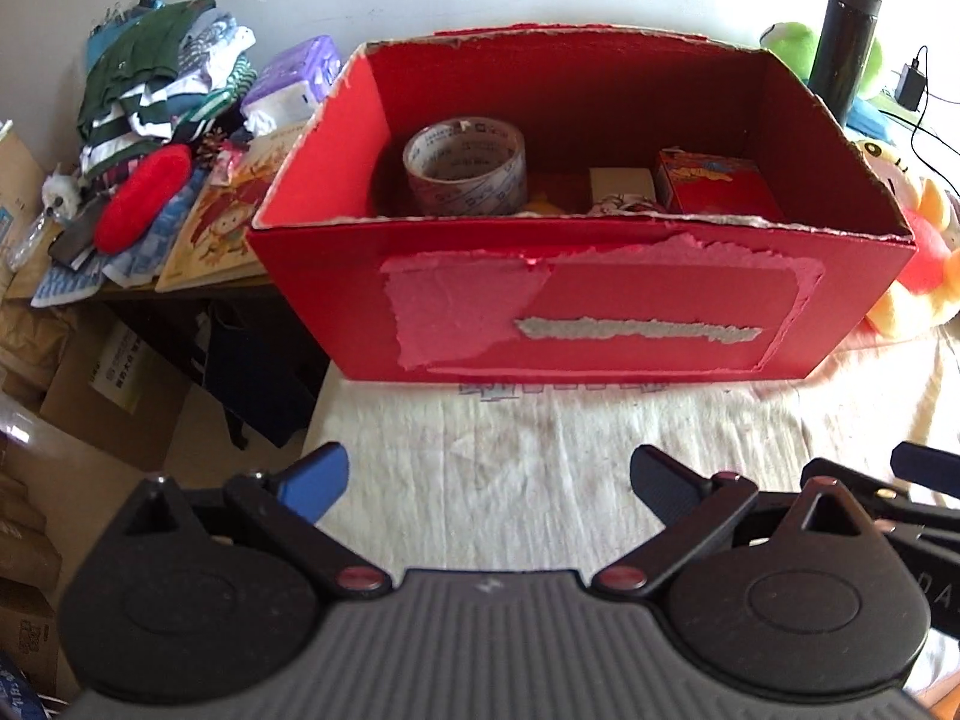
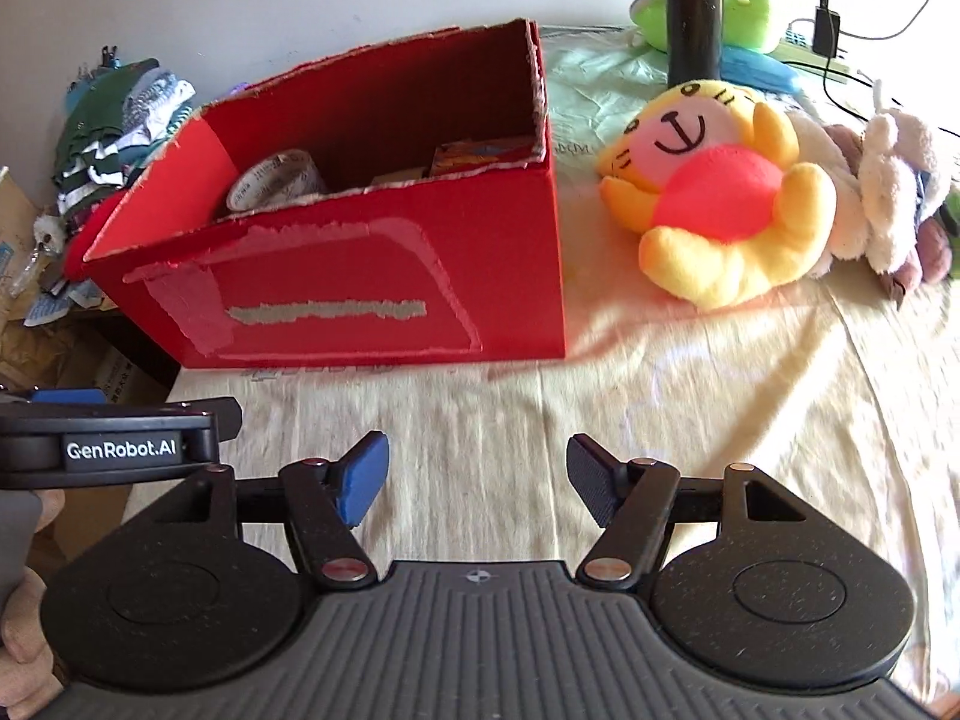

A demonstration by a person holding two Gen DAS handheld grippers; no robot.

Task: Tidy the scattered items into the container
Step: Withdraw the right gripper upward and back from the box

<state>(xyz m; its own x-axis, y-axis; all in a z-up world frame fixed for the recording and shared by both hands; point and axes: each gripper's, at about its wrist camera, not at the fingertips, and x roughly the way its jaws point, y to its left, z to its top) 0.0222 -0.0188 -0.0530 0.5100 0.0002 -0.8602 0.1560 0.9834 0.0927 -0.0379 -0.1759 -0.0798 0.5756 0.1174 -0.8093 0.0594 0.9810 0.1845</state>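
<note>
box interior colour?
Red inside, like the outside of the box; left wrist view shows it best.

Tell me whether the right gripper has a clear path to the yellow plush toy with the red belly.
Probably yes: the right gripper is open and empty, and only bare cloth lies between it and the yellow plush toy, right of the red cardboard box.

Daylight pours in from your right, bleaching the cream cloth (image 2: 750,396) and the yellow plush toy (image 2: 720,204) almost to glare, while the red box (image 1: 576,300) keeps a dark, shadowed interior. You see heavy fisheye bending, with black corners and curved box edges in both views. The cloth's weave and the clothes pile (image 1: 156,84) look soft and slightly smeared.
</note>
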